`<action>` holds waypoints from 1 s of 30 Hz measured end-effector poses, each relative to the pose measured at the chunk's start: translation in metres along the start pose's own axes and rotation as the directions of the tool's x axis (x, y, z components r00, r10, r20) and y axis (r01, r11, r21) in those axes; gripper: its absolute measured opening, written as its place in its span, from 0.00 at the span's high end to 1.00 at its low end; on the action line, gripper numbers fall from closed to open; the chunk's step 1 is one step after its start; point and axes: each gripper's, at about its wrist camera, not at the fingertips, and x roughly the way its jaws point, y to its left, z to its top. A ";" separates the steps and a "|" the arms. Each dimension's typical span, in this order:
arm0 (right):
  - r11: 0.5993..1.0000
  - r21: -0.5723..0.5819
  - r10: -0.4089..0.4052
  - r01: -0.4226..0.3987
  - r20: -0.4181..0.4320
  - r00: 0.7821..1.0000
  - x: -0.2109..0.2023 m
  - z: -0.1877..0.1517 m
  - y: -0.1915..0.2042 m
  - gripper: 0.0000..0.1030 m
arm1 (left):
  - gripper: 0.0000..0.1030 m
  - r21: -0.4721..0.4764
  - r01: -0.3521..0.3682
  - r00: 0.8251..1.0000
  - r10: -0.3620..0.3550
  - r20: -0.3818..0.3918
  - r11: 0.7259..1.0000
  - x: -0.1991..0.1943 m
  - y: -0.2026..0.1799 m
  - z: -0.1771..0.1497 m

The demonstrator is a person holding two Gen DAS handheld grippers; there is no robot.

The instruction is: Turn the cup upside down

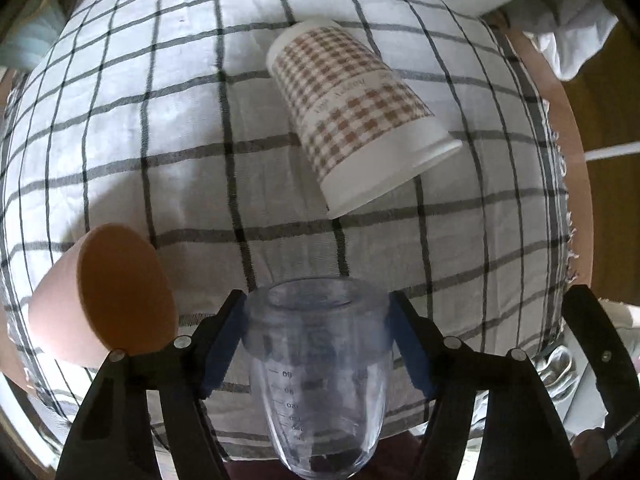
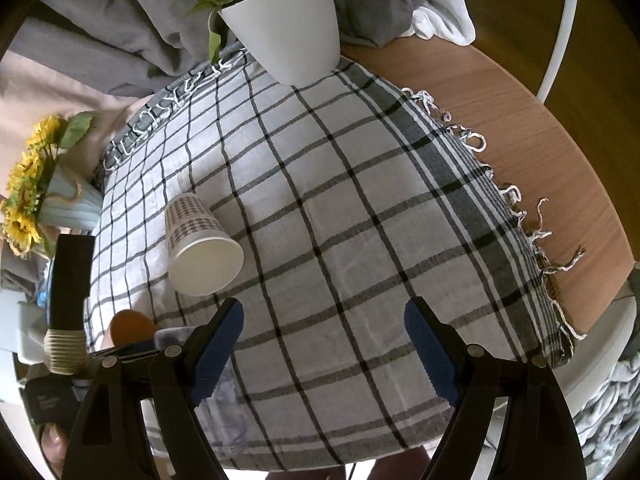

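Observation:
My left gripper (image 1: 318, 320) is shut on a clear plastic measuring cup (image 1: 320, 376), held between the blue pads above the checked cloth (image 1: 160, 128), its open mouth pointing away from the camera. In the right wrist view the clear cup (image 2: 172, 336) shows only partly at the lower left. A paper cup with a brown gingham pattern (image 1: 356, 112) lies on its side on the cloth, also seen in the right wrist view (image 2: 198, 240). An orange-pink cup (image 1: 104, 296) lies tilted at the left. My right gripper (image 2: 324, 344) is open and empty over the cloth.
A white plant pot (image 2: 288, 24) stands at the far edge of the cloth. A vase of sunflowers (image 2: 36, 192) is at the left. The bare wooden tabletop (image 2: 520, 128) runs along the right, past the cloth's fringe. Grey fabric is piled behind.

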 end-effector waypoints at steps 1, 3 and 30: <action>1.000 -0.001 0.002 -0.002 -0.001 1.000 0.000 0.000 0.000 0.20 | 0.31 -0.004 0.007 1.000 -0.007 0.009 1.000 -0.002 0.002 -0.002; 1.000 -0.003 0.004 -0.004 -0.002 1.000 0.000 -0.001 0.001 0.20 | 0.32 -0.010 0.013 0.999 -0.012 0.032 1.000 -0.008 0.004 -0.007; 0.996 -0.085 -0.001 0.007 0.069 0.998 -0.031 -0.017 0.002 0.20 | 0.31 0.059 -0.054 0.958 0.035 0.285 0.997 -0.075 -0.017 -0.061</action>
